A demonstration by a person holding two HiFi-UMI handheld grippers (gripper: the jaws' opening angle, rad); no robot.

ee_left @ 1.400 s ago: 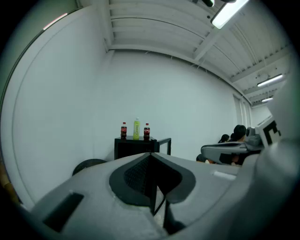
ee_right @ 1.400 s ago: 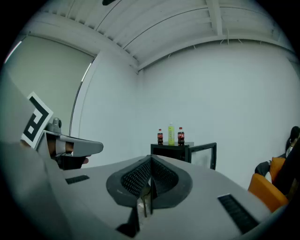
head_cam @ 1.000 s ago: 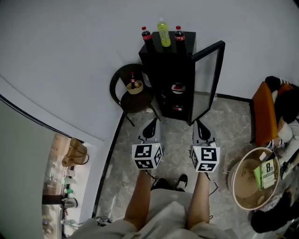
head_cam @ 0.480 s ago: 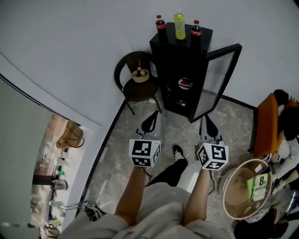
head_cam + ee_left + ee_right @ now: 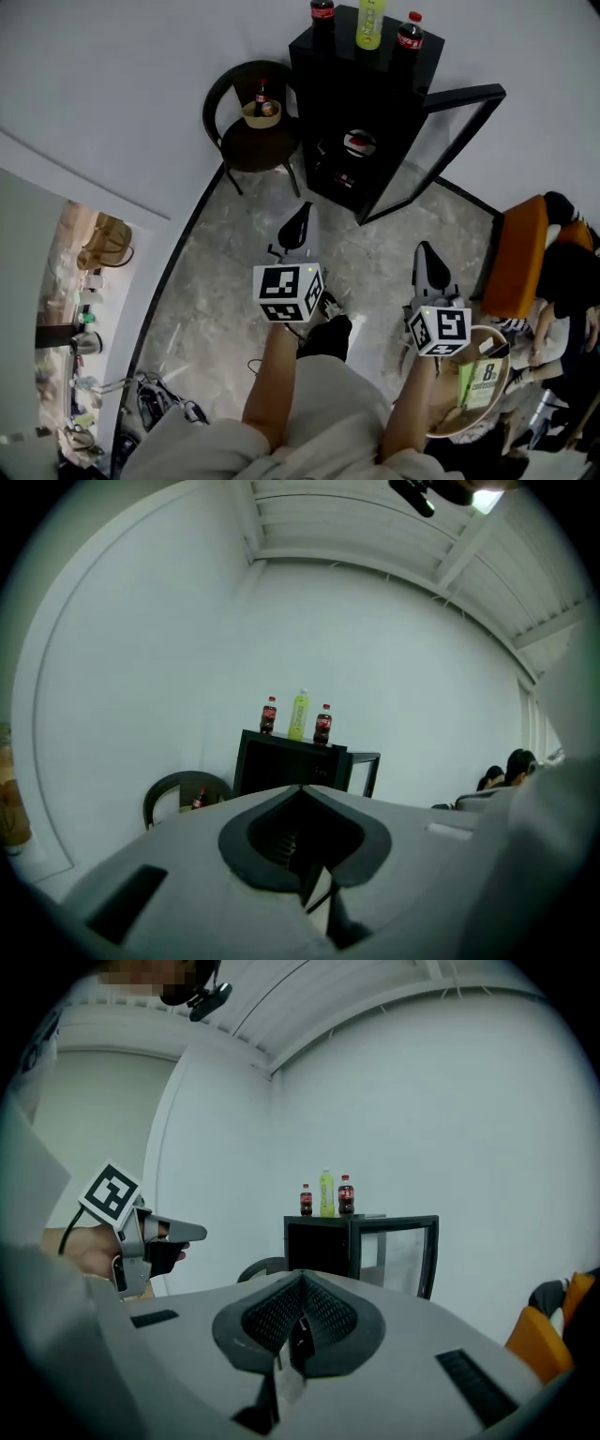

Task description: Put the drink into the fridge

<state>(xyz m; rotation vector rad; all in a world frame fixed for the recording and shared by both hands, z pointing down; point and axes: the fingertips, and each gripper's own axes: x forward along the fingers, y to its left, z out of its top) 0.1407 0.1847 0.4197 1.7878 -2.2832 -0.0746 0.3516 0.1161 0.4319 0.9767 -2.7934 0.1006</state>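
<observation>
Far ahead of both claws stands the fridge (image 5: 375, 89), with its glass door (image 5: 441, 131) swung open on the side of the right claw (image 5: 427, 255). No drink is held. Two colas (image 5: 322, 11) and a green bottle (image 5: 370, 21) stand in a tight row on the fridge top. One small bottle (image 5: 262, 94) sits in a bowl (image 5: 263, 114) on the chair (image 5: 246, 141), ahead and to the left of the left claw (image 5: 299, 217). Both claws are pressed together with nothing between the pads, and both are well apart from every bottle.

Several things can go wrong from here, I think. A claw that arrives without opening first will only push a bottle, and a tall bottle on that high top can tip and roll off the edge. Because the three stand so close, a pad going beside one of them may knock its neighbour. The open door is nearest to the right claw, so a wide swing on that side could hit the glass or push the door shut. Inside, a red and white item (image 5: 359, 142) already lies on a shelf, and a bottle set down carelessly may strike it. Also the task does not say which drink is meant, so the wrong one may be taken.
</observation>
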